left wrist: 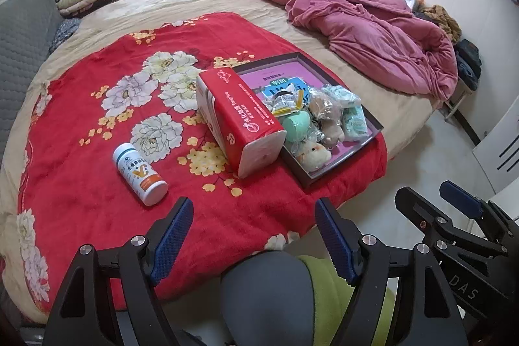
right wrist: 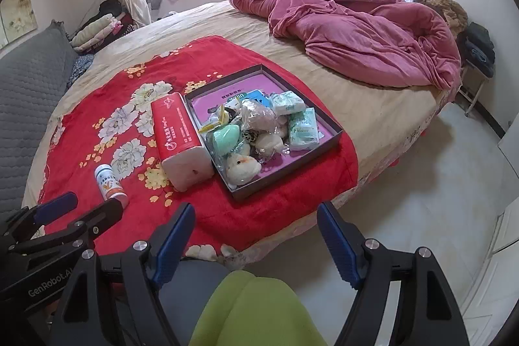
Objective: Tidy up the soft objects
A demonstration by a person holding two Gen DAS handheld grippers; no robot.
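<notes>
A dark shallow box (left wrist: 373, 127) (right wrist: 335, 127) with a purple floor sits on a red floral blanket (left wrist: 81, 119) (right wrist: 81, 132) on the bed. It holds several soft things: a cream plush toy (left wrist: 313, 153) (right wrist: 241, 167), a brown plush (left wrist: 326, 112) (right wrist: 258, 115), a mint green ball (left wrist: 295, 125) (right wrist: 225, 135) and tissue packets (left wrist: 353, 119) (right wrist: 303, 128). A red tissue pack (left wrist: 238, 115) (right wrist: 180, 135) leans against the box's left side. My left gripper (left wrist: 253, 235) and right gripper (right wrist: 254, 235) are open and empty, held back from the bed's near edge.
A white pill bottle (left wrist: 139, 174) (right wrist: 110, 182) lies on the blanket, left of the tissue pack. A crumpled pink quilt (left wrist: 356, 21) (right wrist: 356, 31) covers the far right of the bed. A grey padded headboard (left wrist: 22, 54) is at left. The floor (right wrist: 421, 184) is at right.
</notes>
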